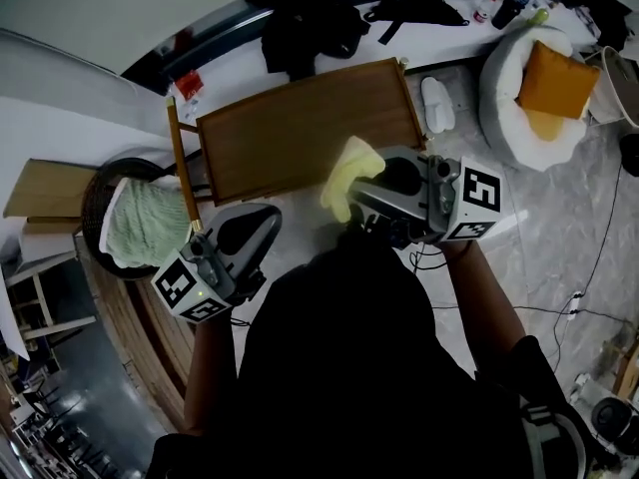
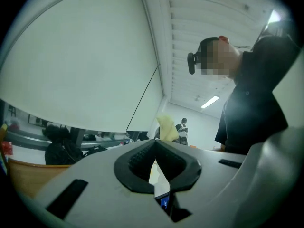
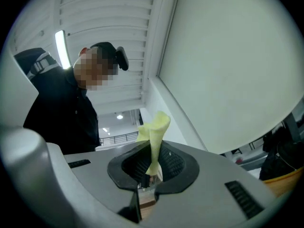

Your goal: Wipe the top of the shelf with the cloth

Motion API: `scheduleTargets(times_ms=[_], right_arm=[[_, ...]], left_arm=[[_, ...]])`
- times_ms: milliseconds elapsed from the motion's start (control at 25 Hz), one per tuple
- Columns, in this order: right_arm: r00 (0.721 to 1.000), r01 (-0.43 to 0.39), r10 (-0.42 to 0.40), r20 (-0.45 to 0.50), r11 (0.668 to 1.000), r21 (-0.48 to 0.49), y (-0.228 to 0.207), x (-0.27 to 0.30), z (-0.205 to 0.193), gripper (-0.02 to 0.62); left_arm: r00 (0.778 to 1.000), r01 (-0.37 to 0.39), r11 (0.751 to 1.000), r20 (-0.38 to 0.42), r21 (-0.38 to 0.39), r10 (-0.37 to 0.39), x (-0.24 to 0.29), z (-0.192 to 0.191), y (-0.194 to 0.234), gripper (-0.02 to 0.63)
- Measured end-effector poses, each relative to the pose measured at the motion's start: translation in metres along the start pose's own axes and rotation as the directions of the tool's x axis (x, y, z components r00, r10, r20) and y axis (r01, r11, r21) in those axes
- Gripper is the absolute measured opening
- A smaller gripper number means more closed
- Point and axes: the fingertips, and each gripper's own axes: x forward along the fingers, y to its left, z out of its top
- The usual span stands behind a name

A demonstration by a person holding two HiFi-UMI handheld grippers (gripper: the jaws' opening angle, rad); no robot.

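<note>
Head view: wooden shelf top (image 1: 300, 133) sat at 12 o'clock. The right gripper (image 1: 361, 200) held the yellow cloth (image 1: 347, 173) over its 5 o'clock corner, with the left gripper (image 1: 258, 230) at 7.

Left gripper view: jaws pressed together, nothing between them.

Right gripper view: jaws clamped on the cloth, pointing upward.

Judged pre-wipe. The next move needs the gripper tipped down and the cloth pressed on the wood.

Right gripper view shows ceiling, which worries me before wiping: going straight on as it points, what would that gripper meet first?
Beyond the yellow cloth clamped in the right gripper, the way looks free: it points upward, at the slatted ceiling, far off as best I can judge.
</note>
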Motion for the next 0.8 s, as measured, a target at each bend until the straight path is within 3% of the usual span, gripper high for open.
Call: scheduleTargets(times_ms=[240, 440, 560, 800], right_arm=[[0.999, 0.033, -0.033, -0.037, 0.999, -0.002, 0.072, -0.003, -0.019, 0.048], [0.993, 0.068, -0.063, -0.098, 0.996, 0.051, 0.129, -0.012, -0.064, 0.048], [0.988, 0.090, -0.082, -0.130, 0.994, 0.057, 0.157, -0.021, -0.084, 0.048], [0.983, 0.114, -0.107, -0.148, 0.992, 0.044, 0.189, -0.055, -0.083, 0.048]], left_arm=[[0.998, 0.052, 0.999, 0.035, -0.016, -0.051, -0.029, -0.018, -0.060, 0.011], [0.998, 0.057, 0.998, -0.029, -0.034, -0.058, -0.062, -0.067, -0.120, 0.012], [0.998, 0.061, 0.997, -0.024, -0.051, -0.062, -0.076, -0.088, -0.147, 0.011], [0.999, 0.036, 0.999, -0.017, -0.034, -0.037, -0.068, -0.101, -0.182, 0.011]])
